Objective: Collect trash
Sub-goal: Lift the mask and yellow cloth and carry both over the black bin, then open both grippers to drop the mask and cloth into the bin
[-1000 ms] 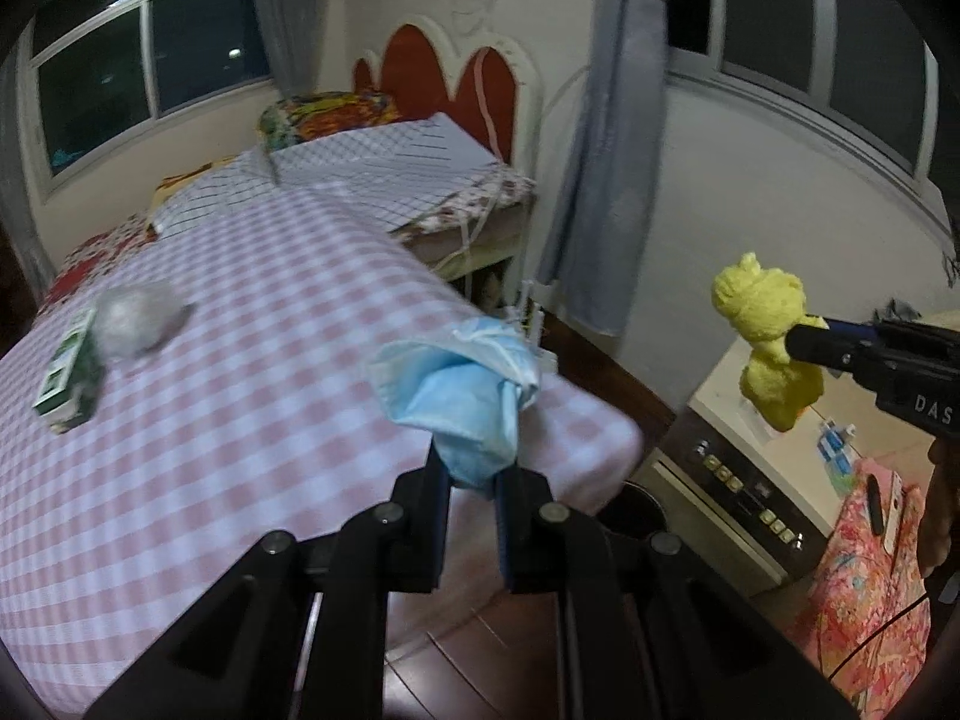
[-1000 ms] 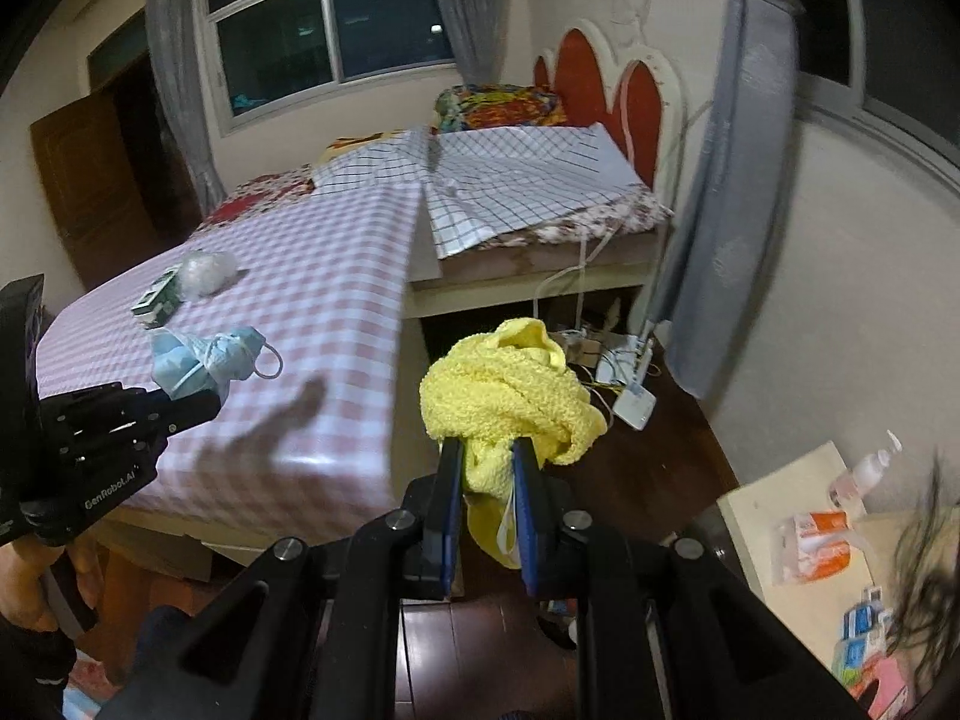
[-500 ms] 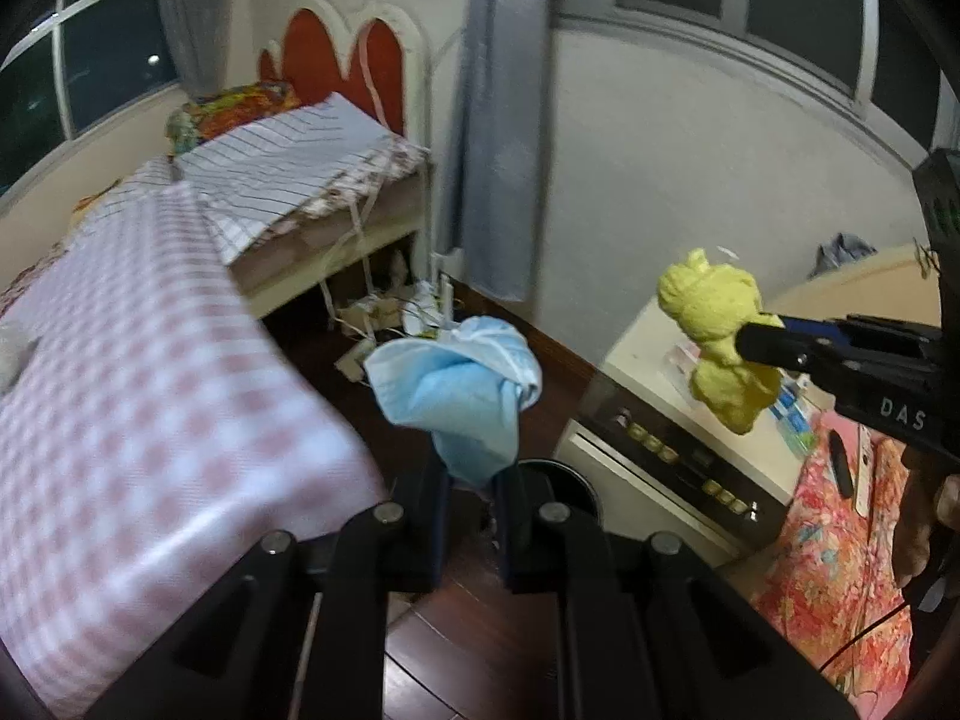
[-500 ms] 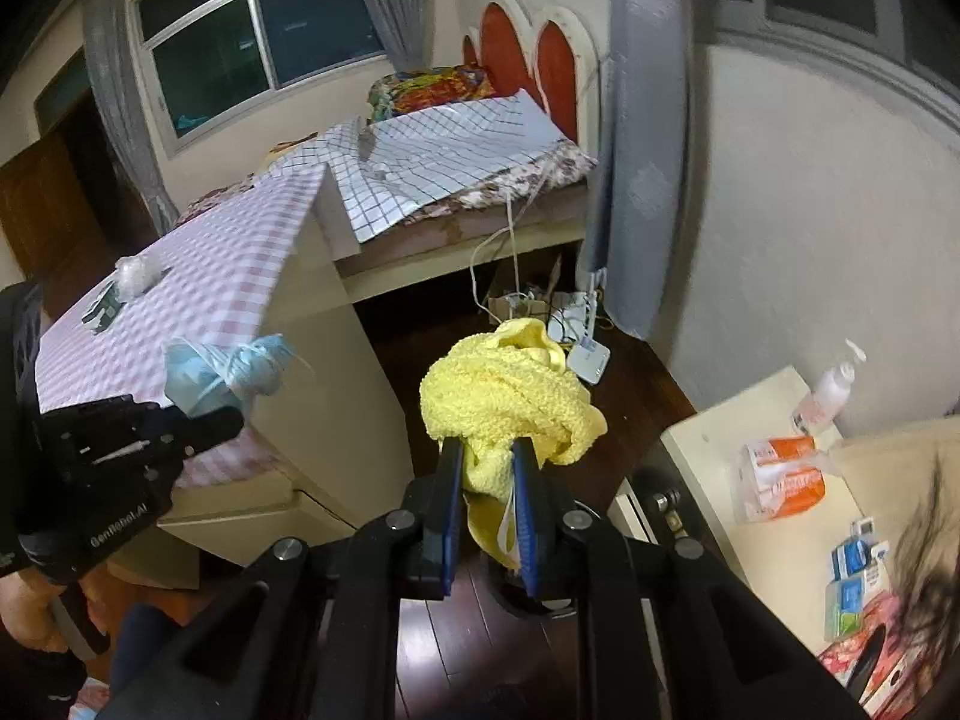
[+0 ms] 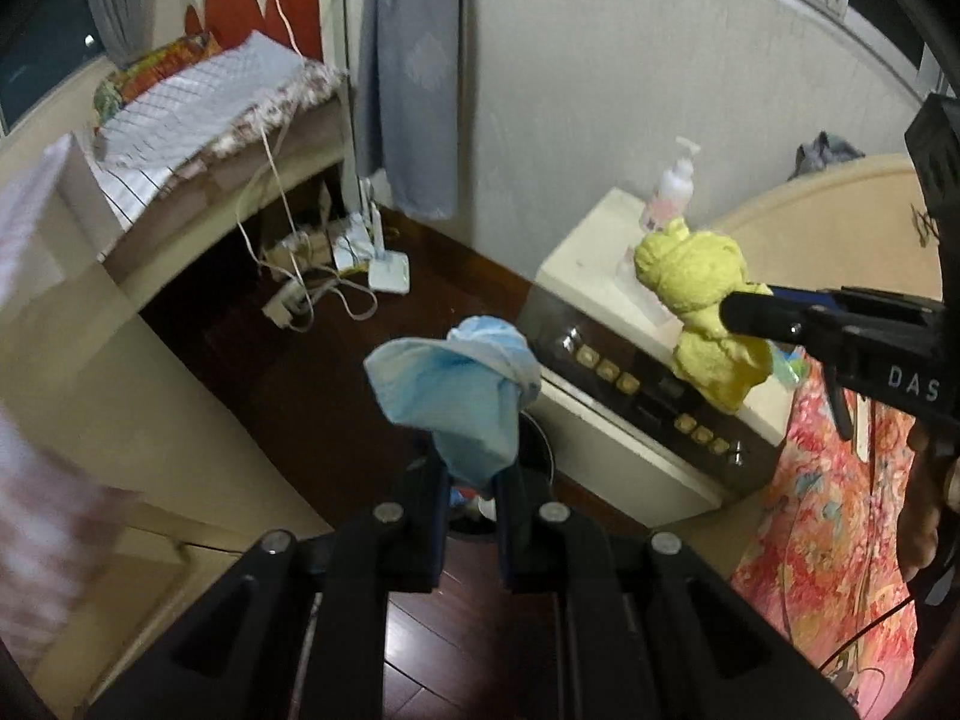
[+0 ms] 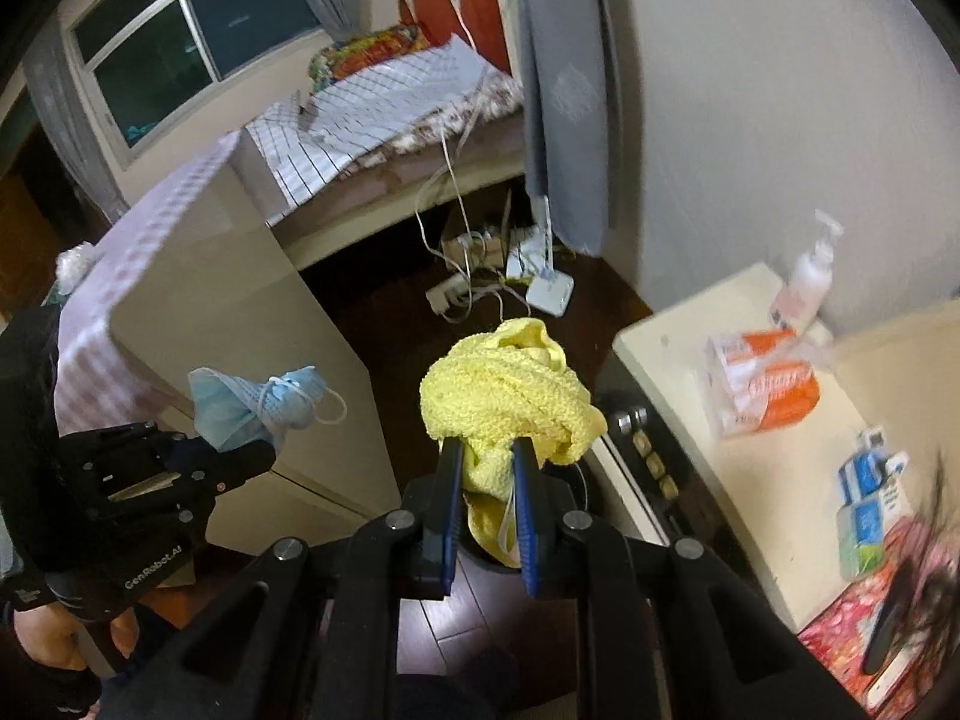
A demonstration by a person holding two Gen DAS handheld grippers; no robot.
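Blue and crumpled, the face mask (image 5: 453, 387) sat pinched between the fingers of our left gripper (image 5: 471, 483), which we held closed on its lower end; its ear loops dangled free in the right wrist view (image 6: 255, 405). Beneath it, partly hidden by the mask and the fingers, we saw the dark round rim of a bin (image 5: 540, 444) on the wooden floor (image 5: 288, 372). Our right gripper (image 6: 489, 468) was clamped on a yellow cloth (image 6: 507, 390), whose bulk bunched above the blue-lined fingers (image 6: 523, 510) while a tail hung down between them. From the left wrist camera the same cloth (image 5: 699, 294) showed in front of a cream cabinet (image 5: 600, 252) with a row of buttons along its dark front. A pump bottle (image 6: 807, 282) and an orange packet (image 6: 762, 384) stood on that cabinet. White cables (image 6: 462, 282) lay tangled near the bed (image 6: 384, 102).
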